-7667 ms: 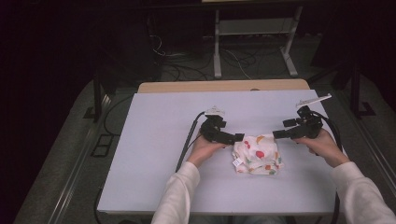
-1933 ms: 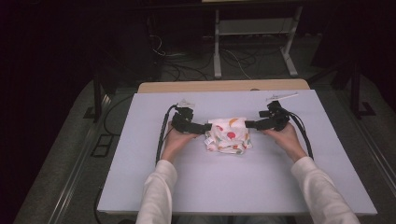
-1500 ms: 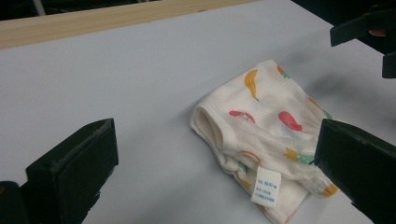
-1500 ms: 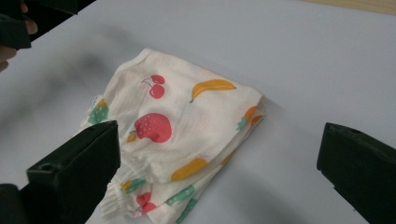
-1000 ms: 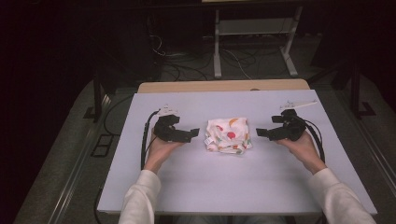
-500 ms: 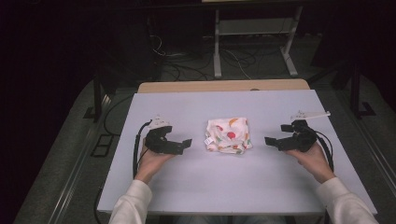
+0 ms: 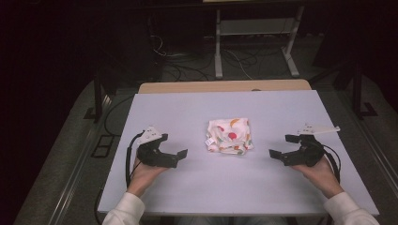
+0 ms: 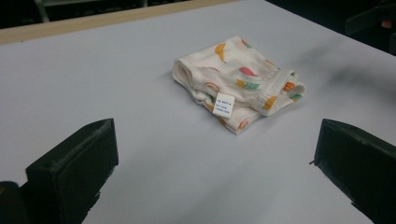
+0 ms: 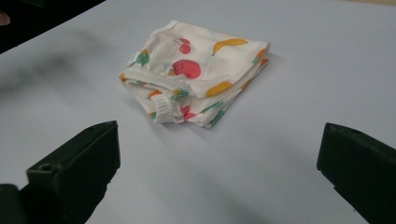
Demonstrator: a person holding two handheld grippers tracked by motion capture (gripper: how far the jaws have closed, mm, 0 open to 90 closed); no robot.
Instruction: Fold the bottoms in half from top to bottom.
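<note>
Folded cloth (image 7: 229, 136) sits mid-table, both grippers parked wide of it, jaws apart.

High view: left gripper (image 7: 177, 153) waits at the cloth's 8 o'clock, right gripper (image 7: 280, 146) near 4, neither touching. Its slightly longer side runs 9 to 3. Left gripper view: jaws spread and empty, the label (image 8: 223, 103) on the near edge, open folds facing 3 o'clock. Right gripper view: jaws wide, ribbed hem nearest. For a further fold, I'd pinch both hem corners together, low and level, so the layers don't slip.

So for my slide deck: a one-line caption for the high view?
Folded fruit-print garment on white table, open grippers left and right.
</note>
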